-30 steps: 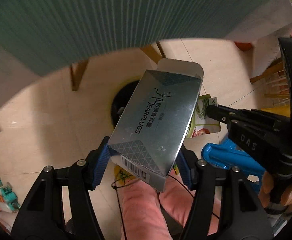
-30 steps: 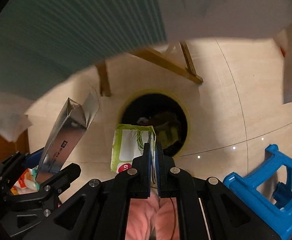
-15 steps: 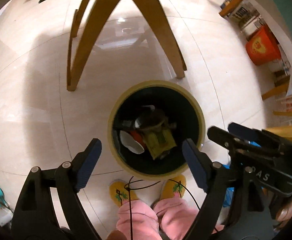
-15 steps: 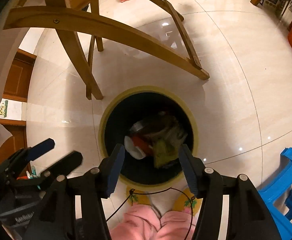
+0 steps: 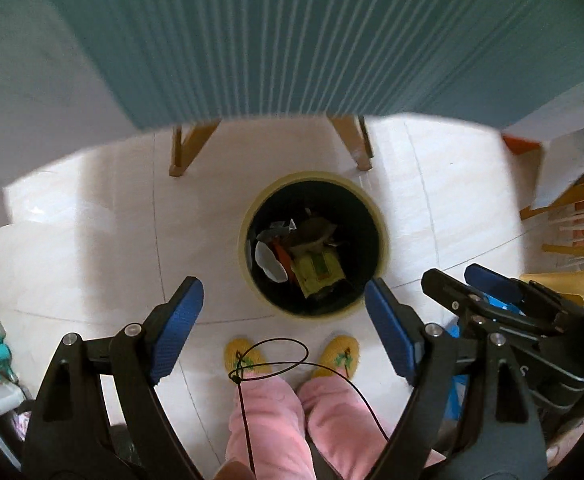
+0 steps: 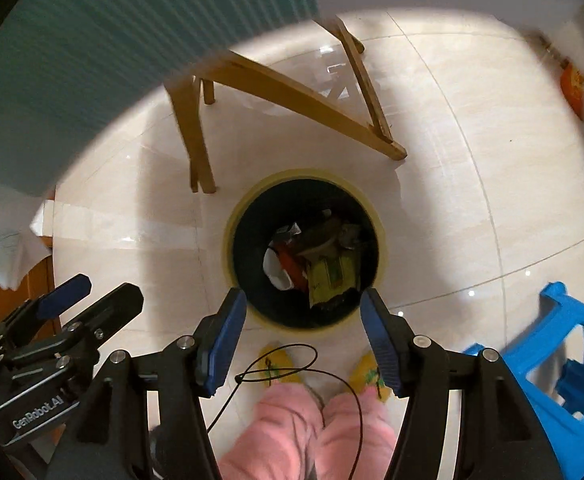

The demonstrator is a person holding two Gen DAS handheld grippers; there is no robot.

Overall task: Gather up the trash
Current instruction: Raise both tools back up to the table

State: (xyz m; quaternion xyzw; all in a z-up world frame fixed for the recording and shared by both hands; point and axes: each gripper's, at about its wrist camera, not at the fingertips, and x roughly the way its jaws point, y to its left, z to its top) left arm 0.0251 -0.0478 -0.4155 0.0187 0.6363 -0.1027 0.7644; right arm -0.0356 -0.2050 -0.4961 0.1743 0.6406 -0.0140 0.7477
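A round black trash bin (image 5: 379, 224) with a yellowish rim stands on the tiled floor, straight below both grippers; it also shows in the right wrist view (image 6: 248, 216). Inside lie several pieces of trash, among them a yellow-green packet (image 5: 319, 272) and a white scrap (image 5: 268, 262); the packet also shows in the right wrist view (image 6: 329, 274). My left gripper (image 5: 288, 312) is open and empty above the bin's near rim. My right gripper (image 6: 303, 322) is open and empty too. Each gripper shows at the side of the other's view.
A table with a teal cloth (image 5: 292, 40) and wooden legs (image 6: 196, 128) stands just beyond the bin. A blue plastic stool (image 6: 563, 368) is at the right. The person's pink trousers (image 5: 299, 420) and yellow slippers are beneath the grippers.
One second ago the left gripper held a silver earplugs box and the right a green-white carton. Both opened half a second ago; since then the view has pulled back from the bin.
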